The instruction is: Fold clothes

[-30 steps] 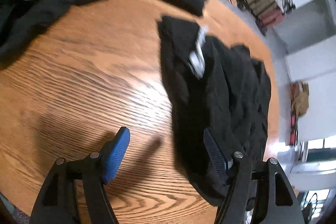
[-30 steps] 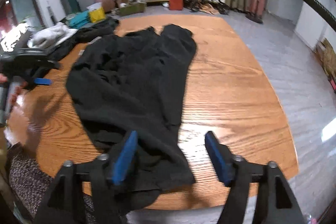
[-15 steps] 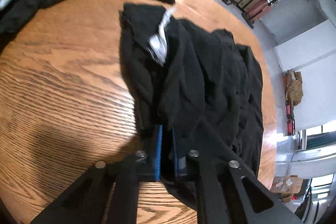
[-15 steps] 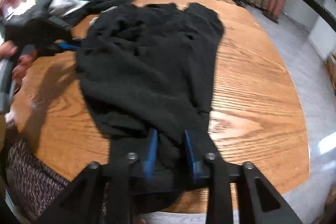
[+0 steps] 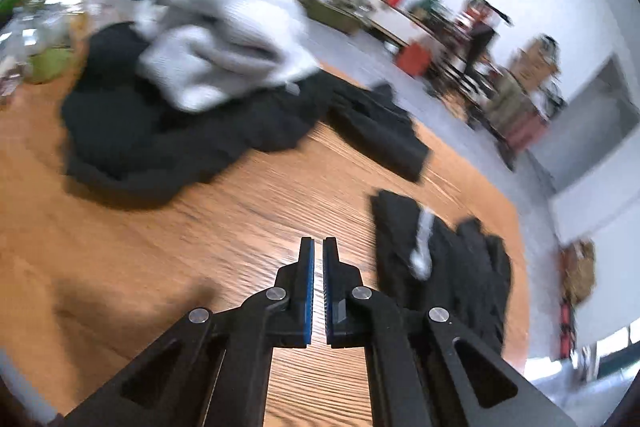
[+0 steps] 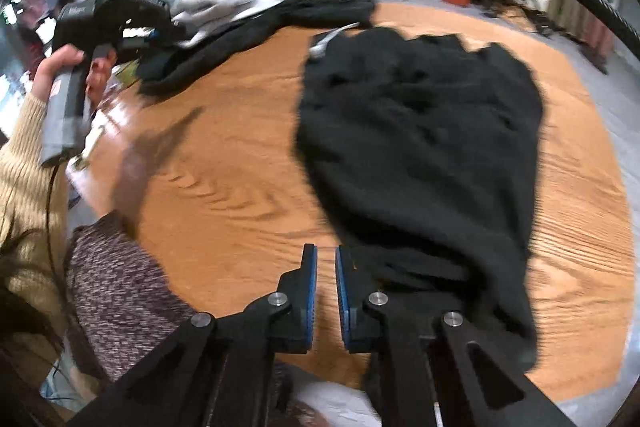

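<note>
A black garment (image 6: 420, 155) lies spread on the round wooden table (image 6: 240, 147), its white label (image 6: 324, 43) at the far end. My right gripper (image 6: 326, 259) hovers at its near left edge. Its jaws are closing and nearly together, with only wood showing in the gap; the cloth passes under the right finger. In the left wrist view the same garment (image 5: 448, 267) lies bunched to the right of my left gripper (image 5: 318, 247). That gripper is shut on nothing above bare table (image 5: 180, 235). In the right wrist view a hand holds the left gripper (image 6: 160, 37) raised at the upper left.
A heap of black clothes (image 5: 160, 135) topped by a white knit (image 5: 224, 39) sits at the table's far left. Another black piece (image 5: 380, 131) hangs over the far edge. A person's sleeve (image 6: 24, 155) and lap (image 6: 116, 283) are at the near left. Boxes and furniture line the walls.
Both grippers went from wide open to closed on the garment's edge, then came off it. The left one rose and swung left towards the clothes pile; the right one shifted left of the cloth.
</note>
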Motion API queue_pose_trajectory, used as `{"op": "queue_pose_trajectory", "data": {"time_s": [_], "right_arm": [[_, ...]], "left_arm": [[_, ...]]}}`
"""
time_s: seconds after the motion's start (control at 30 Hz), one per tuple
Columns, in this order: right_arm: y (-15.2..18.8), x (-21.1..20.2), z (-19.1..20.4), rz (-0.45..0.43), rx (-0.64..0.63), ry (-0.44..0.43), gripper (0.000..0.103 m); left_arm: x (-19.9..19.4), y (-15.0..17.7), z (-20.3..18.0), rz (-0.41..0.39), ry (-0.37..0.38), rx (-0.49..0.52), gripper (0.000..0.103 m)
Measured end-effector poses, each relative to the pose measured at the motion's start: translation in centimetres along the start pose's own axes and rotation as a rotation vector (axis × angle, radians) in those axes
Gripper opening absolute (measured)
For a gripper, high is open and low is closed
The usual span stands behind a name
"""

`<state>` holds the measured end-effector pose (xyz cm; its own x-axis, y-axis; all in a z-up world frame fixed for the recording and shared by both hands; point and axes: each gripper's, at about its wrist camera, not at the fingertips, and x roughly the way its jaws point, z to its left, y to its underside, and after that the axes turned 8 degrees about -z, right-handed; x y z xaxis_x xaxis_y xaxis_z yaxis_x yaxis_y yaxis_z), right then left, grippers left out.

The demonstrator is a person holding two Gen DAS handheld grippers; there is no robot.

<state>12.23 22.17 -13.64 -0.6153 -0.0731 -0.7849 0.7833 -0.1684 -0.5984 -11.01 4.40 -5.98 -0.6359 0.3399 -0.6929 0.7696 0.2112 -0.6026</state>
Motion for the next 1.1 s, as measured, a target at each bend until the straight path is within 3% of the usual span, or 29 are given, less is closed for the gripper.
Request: {"op": "queue_pose_trajectory", "data": {"time_s": [0.03, 0.13, 0.2, 0.23, 0.27, 0.37, 0.43, 0.53, 0.6, 0.63, 0.67, 0.73, 0.77, 0.83, 0.97, 1.1], "right_arm": [[0.0, 0.3, 0.5, -0.001, -0.014, -0.008, 0.013], [-0.2, 0.3, 0.8, -0.025, -0.026, 0.032, 0.051], [-0.5, 0.1, 0.3, -0.037, -0.016, 0.065, 0.054], [-0.6, -0.1, -0.2, -0.037, -0.007, 0.088, 0.062], [-0.6, -0.4, -0.8, -0.037, 0.003, 0.113, 0.071], [-0.5, -1.3, -3.0, -0.036, 0.019, 0.206, 0.073], [-0.1, -1.7, -4.8, -0.021, 0.030, 0.280, 0.077], [0.6, -2.0, -7.6, 0.008, 0.064, 0.357, 0.080], [1.2, -1.8, -9.1, 0.026, 0.102, 0.367, 0.079], [1.5, -1.6, -9.6, 0.034, 0.121, 0.365, 0.075], [1.8, -1.3, -9.9, 0.039, 0.137, 0.361, 0.056], [2.3, -1.1, -10.5, 0.040, 0.165, 0.354, 0.019], [2.4, -1.0, -10.6, 0.030, 0.179, 0.347, 0.015], [2.3, -1.3, -10.4, 0.005, 0.180, 0.331, 0.008], [1.0, -2.8, -8.8, -0.051, 0.135, 0.283, 0.008], [0.0, -3.0, -5.4, -0.068, 0.085, 0.179, 0.008]], "left_arm": [[0.0, -0.1, 0.5, 0.000, -0.019, -0.006, 0.004], [1.1, 0.5, 1.1, 0.074, -0.009, -0.047, 0.006], [2.5, 1.5, 0.7, 0.159, 0.014, -0.086, 0.027], [3.2, 2.0, 0.5, 0.202, 0.025, -0.105, 0.064], [4.2, 2.8, -0.1, 0.245, 0.057, -0.127, 0.082], [5.8, 4.7, -2.5, 0.344, 0.137, -0.122, 0.082], [7.0, 6.1, -5.1, 0.417, 0.168, -0.062, 0.082], [8.4, 8.6, -9.0, 0.482, 0.152, 0.090, 0.080], [9.1, 9.8, -10.0, 0.486, 0.142, 0.126, 0.073], [9.4, 10.3, -10.5, 0.487, 0.138, 0.142, 0.055], [9.6, 10.7, -10.6, 0.492, 0.137, 0.147, 0.034], [9.8, 11.2, -10.6, 0.501, 0.149, 0.153, 0.014], [9.7, 11.1, -10.3, 0.490, 0.147, 0.151, 0.008], [8.9, 10.1, -9.6, 0.432, 0.158, 0.121, 0.004], [6.9, 7.8, -8.2, 0.325, 0.186, 0.079, 0.002], [5.2, 5.5, -5.9, 0.266, 0.173, 0.040, 0.002]]}}
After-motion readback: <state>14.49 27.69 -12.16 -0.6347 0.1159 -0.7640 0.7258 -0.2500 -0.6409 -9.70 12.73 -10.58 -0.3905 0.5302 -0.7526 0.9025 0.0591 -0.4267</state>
